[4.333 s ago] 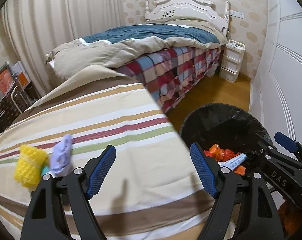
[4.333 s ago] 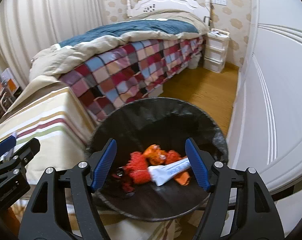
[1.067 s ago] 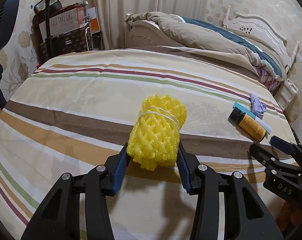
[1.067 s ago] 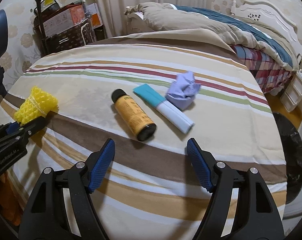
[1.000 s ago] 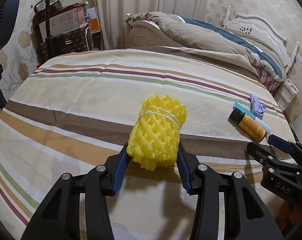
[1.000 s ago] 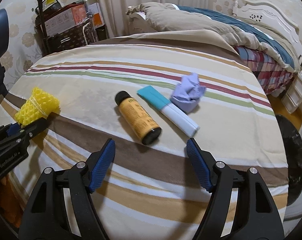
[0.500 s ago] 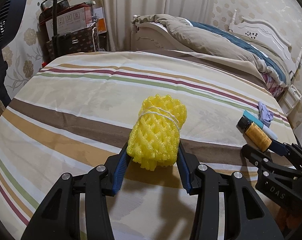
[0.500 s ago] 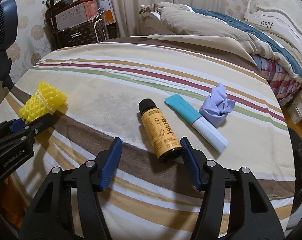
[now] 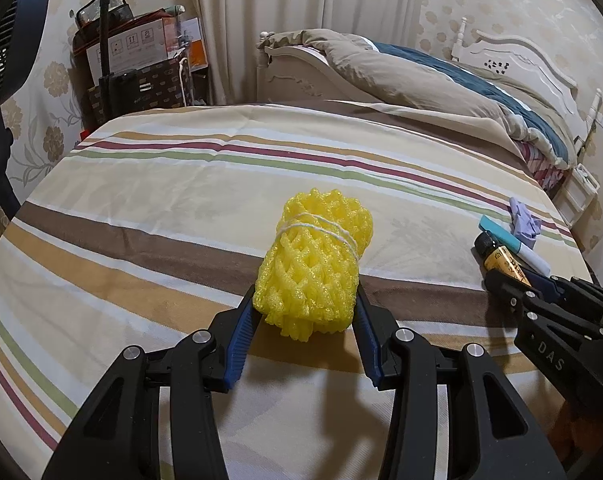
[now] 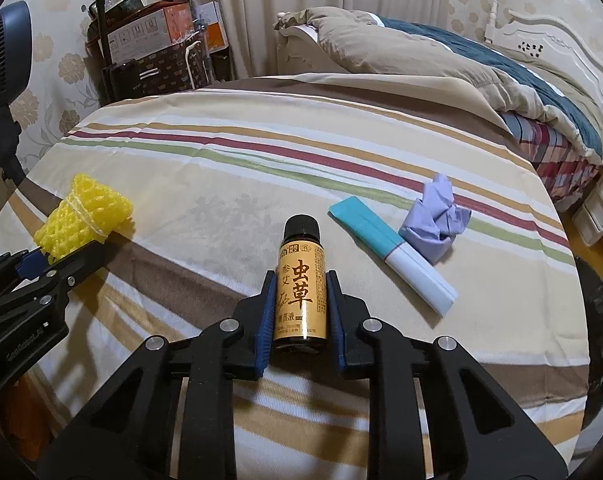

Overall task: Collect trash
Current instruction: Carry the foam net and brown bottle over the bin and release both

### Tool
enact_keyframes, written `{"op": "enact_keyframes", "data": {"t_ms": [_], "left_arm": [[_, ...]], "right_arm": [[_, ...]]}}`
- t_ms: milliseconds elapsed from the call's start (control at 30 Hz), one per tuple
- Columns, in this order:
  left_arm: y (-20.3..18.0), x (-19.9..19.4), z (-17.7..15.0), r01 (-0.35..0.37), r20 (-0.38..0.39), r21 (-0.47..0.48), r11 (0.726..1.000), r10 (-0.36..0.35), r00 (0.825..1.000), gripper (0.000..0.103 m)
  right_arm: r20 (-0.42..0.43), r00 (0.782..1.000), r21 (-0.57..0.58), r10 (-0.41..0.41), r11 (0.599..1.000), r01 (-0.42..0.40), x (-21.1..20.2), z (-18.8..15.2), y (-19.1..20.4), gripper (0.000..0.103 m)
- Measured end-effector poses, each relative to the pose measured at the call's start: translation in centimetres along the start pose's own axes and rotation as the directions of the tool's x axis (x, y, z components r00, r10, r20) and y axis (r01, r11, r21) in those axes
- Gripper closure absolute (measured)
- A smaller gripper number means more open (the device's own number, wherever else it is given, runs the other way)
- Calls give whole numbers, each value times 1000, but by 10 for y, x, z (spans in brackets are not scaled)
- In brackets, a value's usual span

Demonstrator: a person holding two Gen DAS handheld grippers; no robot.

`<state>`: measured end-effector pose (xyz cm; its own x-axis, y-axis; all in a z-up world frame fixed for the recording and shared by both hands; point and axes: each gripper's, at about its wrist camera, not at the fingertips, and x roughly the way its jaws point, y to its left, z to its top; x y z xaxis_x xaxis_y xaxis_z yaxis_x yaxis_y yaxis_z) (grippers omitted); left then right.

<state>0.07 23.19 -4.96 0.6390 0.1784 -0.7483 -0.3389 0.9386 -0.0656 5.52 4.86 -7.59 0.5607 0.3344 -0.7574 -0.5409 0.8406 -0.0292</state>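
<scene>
**Both claws clamped on trash**

Left gripper point(image 9: 303, 322): pads pressed against both sides of the yellow foam net point(image 9: 315, 270), which projects forward over the striped cloth point(image 9: 141, 200).

Right gripper point(image 10: 299, 318): closed on the amber bottle point(image 10: 301, 284), cap pointing forward. The teal-white tube point(image 10: 393, 250) and purple wad point(image 10: 435, 222) lie ahead-right of it.

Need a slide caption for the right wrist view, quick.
Right gripper closes on a small bottle lying on the striped cloth.

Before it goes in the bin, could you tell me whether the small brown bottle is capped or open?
Capped. A black screw cap sits on the neck of the bottle, which lies on its side on the striped cloth between the right gripper pads.
</scene>
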Motion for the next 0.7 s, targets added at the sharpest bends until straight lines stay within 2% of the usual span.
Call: {"op": "enact_keyframes", "data": {"t_ms": [333, 700], "left_arm": [[-15, -5, -4, 44, 1, 10, 999, -44, 999, 57], [-68, -20, -15, 136, 19, 86, 987, -138, 990, 57]], "right_arm": [[40, 999, 53, -11, 999, 9, -26, -21, -16, 80], [75, 994, 167, -77, 984, 64, -56, -49, -66, 80]]}}
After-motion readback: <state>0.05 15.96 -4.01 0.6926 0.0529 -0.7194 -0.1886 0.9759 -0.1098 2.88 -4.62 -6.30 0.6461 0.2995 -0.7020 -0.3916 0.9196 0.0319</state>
